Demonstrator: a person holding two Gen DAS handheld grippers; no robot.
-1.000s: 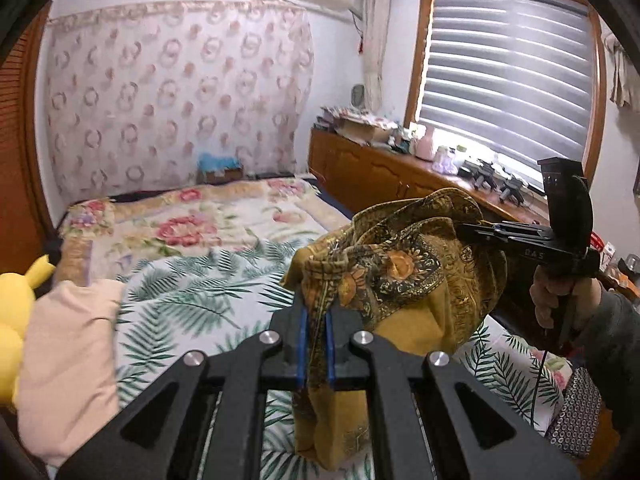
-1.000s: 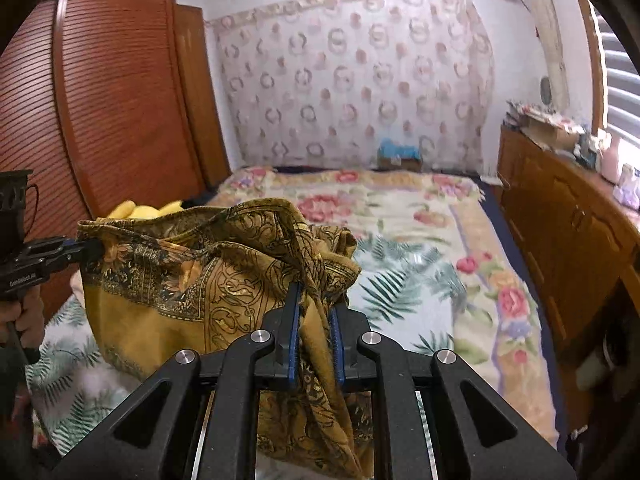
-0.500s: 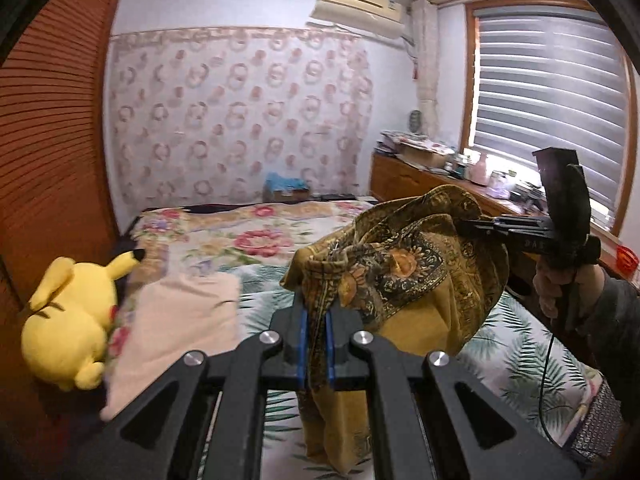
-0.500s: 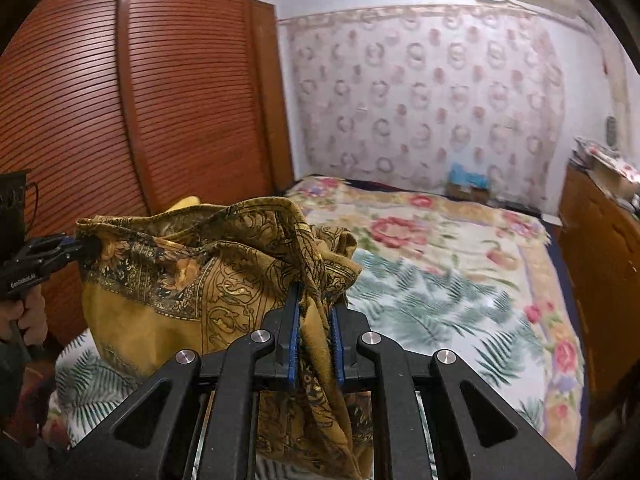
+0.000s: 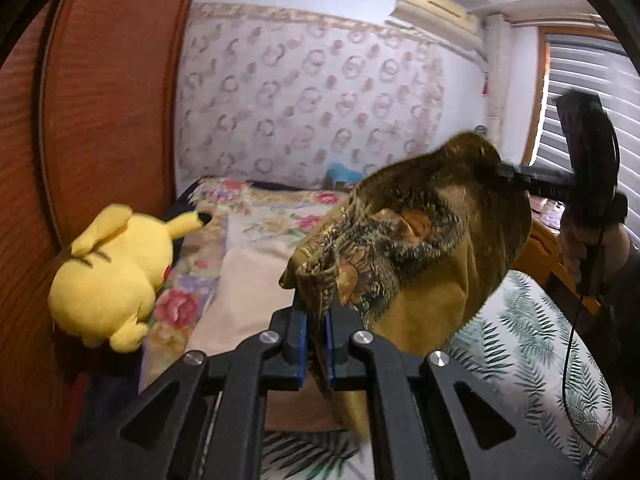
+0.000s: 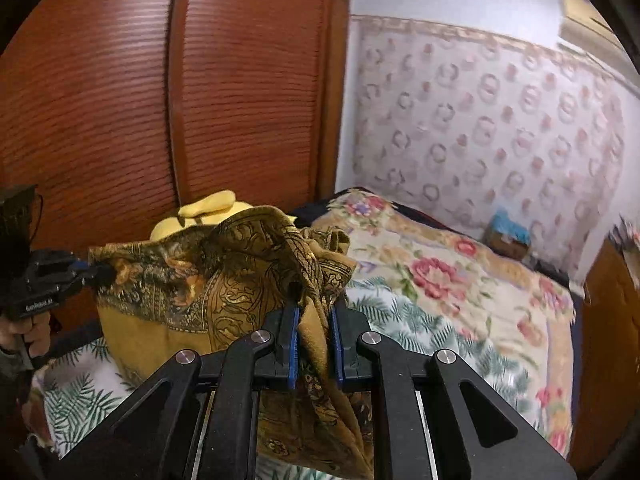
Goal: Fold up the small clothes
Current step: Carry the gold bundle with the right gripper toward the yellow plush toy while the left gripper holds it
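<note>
left claw (image 5: 316, 344): black frame, blue pads, silver screws | right claw (image 6: 313, 346): same build, thin black cable, white lettering | sleeve (image 5: 624, 288): dark

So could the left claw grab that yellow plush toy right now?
Probably not yet. The left claw is shut on the cloth, which the right claw also grips, so it is occupied. The plush itself lies unobstructed on the bed's edge.

The mustard-gold garment (image 5: 436, 264), patterned with dark paisley bands and orange flowers, hung bunched in the air above the bed (image 5: 532, 344), stretched by two pinched corners, its loose lower part sagging in folds.
</note>
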